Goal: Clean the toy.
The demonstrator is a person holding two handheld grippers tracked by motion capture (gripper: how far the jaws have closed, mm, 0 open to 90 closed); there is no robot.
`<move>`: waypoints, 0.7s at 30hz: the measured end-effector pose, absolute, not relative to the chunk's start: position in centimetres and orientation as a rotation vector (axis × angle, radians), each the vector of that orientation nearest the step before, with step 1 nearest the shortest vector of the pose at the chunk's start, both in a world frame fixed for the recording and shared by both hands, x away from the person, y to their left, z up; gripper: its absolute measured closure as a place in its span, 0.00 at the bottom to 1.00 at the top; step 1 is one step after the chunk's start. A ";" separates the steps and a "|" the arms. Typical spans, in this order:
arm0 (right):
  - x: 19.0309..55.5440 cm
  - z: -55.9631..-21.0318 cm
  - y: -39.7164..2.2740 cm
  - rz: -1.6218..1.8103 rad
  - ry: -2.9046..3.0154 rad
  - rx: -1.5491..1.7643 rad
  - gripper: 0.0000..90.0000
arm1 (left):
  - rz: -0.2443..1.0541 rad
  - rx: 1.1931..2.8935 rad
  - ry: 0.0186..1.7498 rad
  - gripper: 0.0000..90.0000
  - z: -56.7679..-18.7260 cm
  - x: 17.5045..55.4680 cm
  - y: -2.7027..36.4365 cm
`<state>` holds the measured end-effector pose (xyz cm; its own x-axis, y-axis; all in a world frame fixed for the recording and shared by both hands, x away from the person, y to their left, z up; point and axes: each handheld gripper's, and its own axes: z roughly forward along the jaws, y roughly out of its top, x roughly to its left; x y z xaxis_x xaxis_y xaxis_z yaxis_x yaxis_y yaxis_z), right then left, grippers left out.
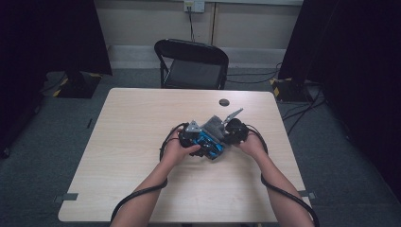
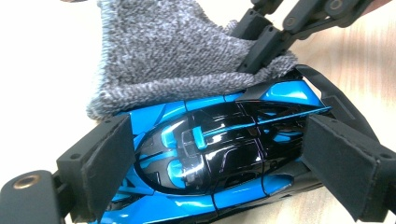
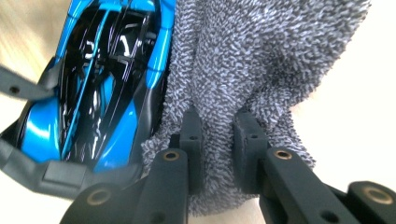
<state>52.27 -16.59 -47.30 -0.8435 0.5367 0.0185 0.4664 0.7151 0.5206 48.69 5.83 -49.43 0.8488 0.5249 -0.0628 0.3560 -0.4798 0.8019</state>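
Room: dark curtains at both sides, a black chair at 12 o'clock behind the pale wooden surface.
Toy car: blue and black, near the middle of the surface, just past both hands.
Left tongs: clamped across the car's body, one pad on each flank.
Right tongs: pinched shut on a fold of the grey cloth, which lies against the car's side at 3 o'clock.
Job: wiping the car, by the look of it.
Risk: glossy shell may slip or twist between the pads if the cloth drags hard; the cloth could also snag on the rear wing.
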 end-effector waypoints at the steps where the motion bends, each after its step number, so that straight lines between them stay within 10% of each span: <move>1: 52.1 -47.3 -16.7 0.788 2.780 0.819 0.85 | 0.238 2.124 0.641 0.10 -49.4 48.7 5.8; 21: 50.4 -47.3 -18.2 0.799 2.776 0.854 0.85 | 0.237 2.118 0.640 0.10 -49.5 48.7 5.9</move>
<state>50.41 -18.15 -47.31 -0.8317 0.5543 0.0311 0.4860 0.6999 0.5235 48.68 5.86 -49.46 0.8485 0.5253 -0.0649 0.3561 -0.4760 0.8041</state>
